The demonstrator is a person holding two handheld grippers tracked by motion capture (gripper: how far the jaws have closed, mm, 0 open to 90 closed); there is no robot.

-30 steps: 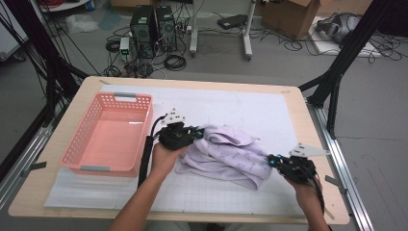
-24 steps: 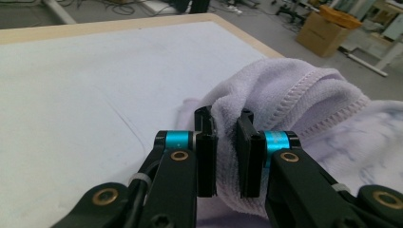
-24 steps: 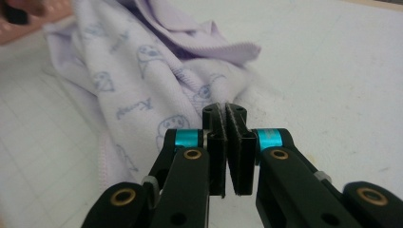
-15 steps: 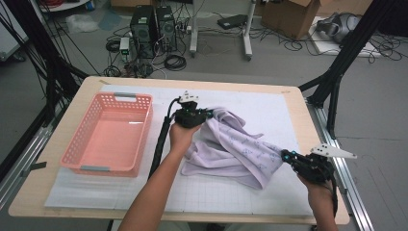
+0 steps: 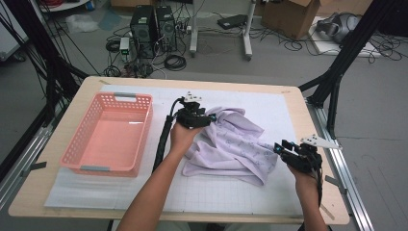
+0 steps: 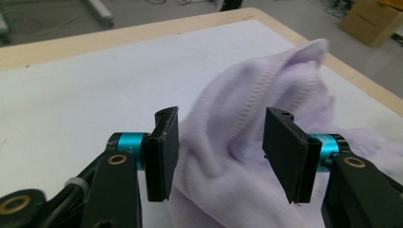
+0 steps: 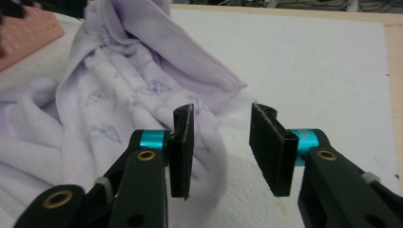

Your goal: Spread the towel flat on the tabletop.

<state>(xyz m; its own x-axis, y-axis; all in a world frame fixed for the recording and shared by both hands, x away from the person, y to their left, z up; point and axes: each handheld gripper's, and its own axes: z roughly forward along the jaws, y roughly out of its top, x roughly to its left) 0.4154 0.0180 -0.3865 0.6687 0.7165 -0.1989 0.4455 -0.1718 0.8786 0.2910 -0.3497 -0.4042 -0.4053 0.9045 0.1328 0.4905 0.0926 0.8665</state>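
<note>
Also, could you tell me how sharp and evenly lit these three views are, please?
High view: even, soft light, slightly soft throughout, a faint sheen inside the pink plastic basket. Left gripper view: black jaws crisp, crumpled lilac cloth smooth and blurred close up. Right gripper view: the cloth's hem fairly sharp, far table edge soft.

Surroundings: counter and floor beyond.
Pink basket [image 5: 108, 139] stands empty at the counter's [image 5: 298, 103] left end, on a white mat [image 5: 269, 108]; computer towers [image 5: 154, 26], cardboard box [image 5: 286, 14] (plus loose cables) occupy the floor.

Black left gripper [image 6: 218, 156] and right gripper [image 7: 221, 152]: ribbed jaws, teal collars, brass screws.
</note>
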